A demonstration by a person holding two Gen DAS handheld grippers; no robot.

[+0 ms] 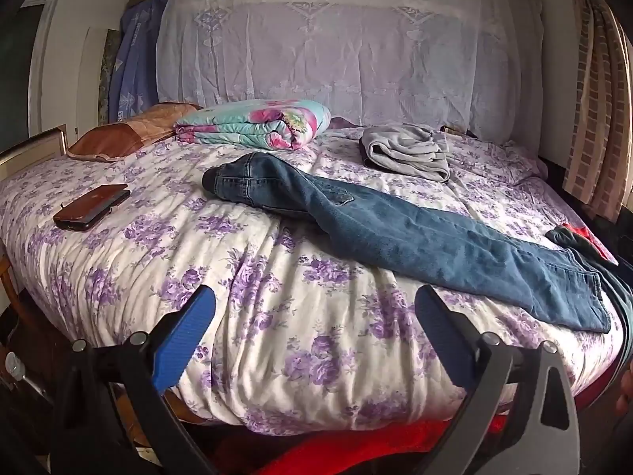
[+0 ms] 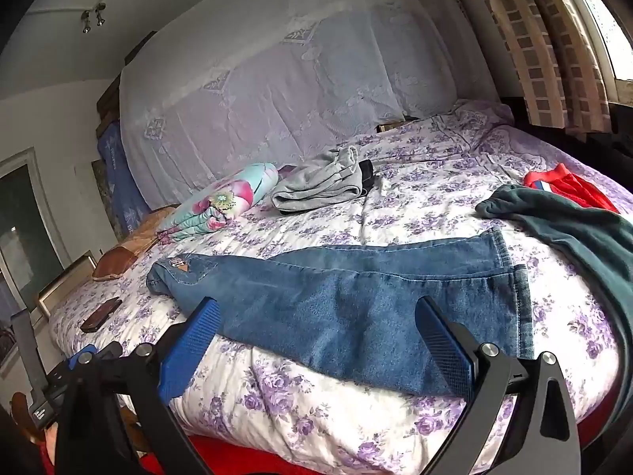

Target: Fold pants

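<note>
Denim, mid-blue and thick, was what lay ahead of my tongs: the jeans (image 2: 336, 301) stretched lengthwise across the near part of the bed (image 1: 277, 356), already laid leg upon leg into one long strip, the waistband with its small patch away to my left and the hemmed cuffs off to my right. That first fold looked done to me; the folds across the length were, as I judged it, all yet to do. My right tongs (image 2: 316, 328) hung just before the middle of the legs, spread wide with nothing between the ribbed blue pads, clear of the cloth. My left tongs (image 1: 314, 316) were spread just as wide over bare quilt, the jeans lying beyond and to their right. The cloth looked stiff, with stitched seams and a shallow hump near the seat. Under it the quilt was soft and puckered, white with purple flowers. Farther off sat a folded grey garment (image 2: 320, 186), limp and fleecy, and a rolled floral blanket (image 1: 257, 124). To my right a dark green garment (image 2: 573, 233) sprawled near the cuffs, something red (image 2: 569, 186) behind it. A flat brown phone case (image 1: 91, 208) lay to my left.
</note>
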